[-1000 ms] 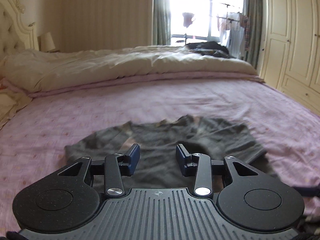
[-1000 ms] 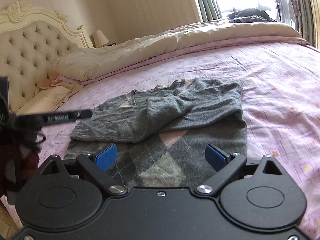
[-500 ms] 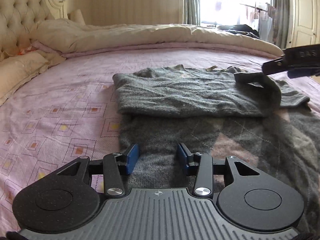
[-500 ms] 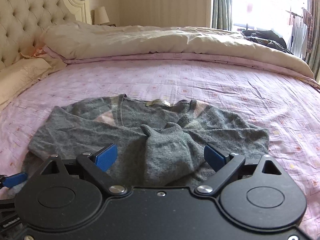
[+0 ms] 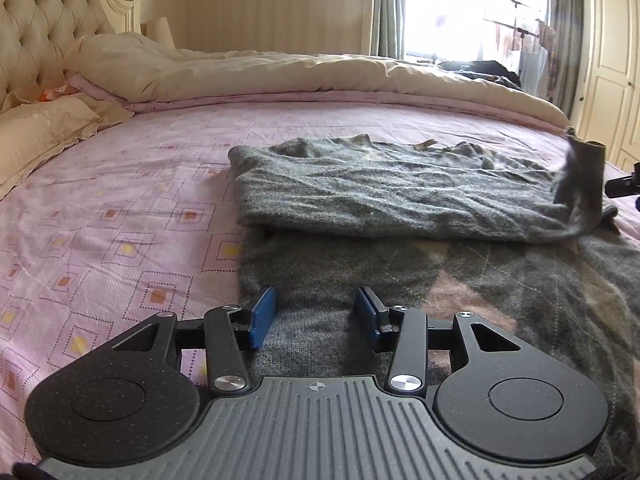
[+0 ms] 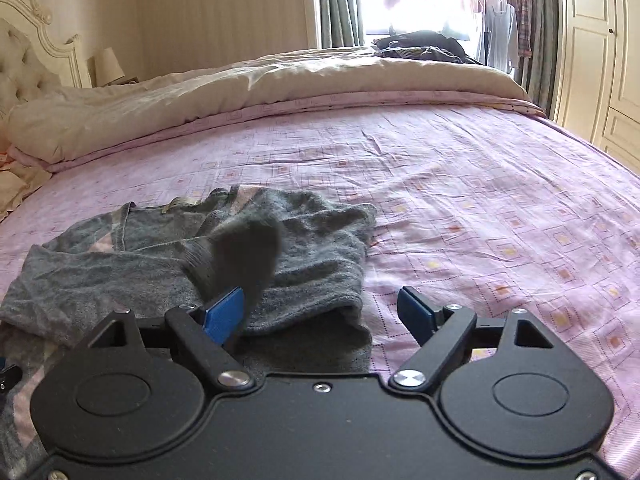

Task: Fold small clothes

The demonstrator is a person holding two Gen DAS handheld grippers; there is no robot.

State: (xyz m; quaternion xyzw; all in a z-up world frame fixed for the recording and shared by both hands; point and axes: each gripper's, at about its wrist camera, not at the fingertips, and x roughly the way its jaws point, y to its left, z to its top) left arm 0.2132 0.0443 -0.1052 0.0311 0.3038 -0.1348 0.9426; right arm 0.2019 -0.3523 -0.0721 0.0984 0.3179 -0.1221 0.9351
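A small grey sweater with a pink argyle pattern [image 5: 400, 184] lies on the pink bedsheet, its sleeves folded across the body. My left gripper [image 5: 316, 312] is open, low over the sweater's lower left edge, with grey knit between its fingers. My right gripper [image 6: 324, 312] is open at the sweater's right side. A blurred grey sleeve cuff [image 6: 244, 256] hangs in the air beside its left blue pad [image 6: 222, 312]; in the left wrist view the cuff [image 5: 582, 184] is lifted at the far right. The sweater also shows in the right wrist view [image 6: 120, 264].
The bed is covered by a pink patterned sheet [image 6: 480, 200]. A cream duvet [image 5: 320, 76] is rolled along the far side, with dark clothes [image 6: 420, 46] on it. A tufted headboard [image 5: 44, 20] and pillows [image 5: 44, 128] are at the left, a cream wardrobe [image 6: 600, 40] at the right.
Both grippers have swung around to the sweater's near edge. The right gripper moved to the right with the sleeve cuff, which is now raised and blurred beside its left pad.
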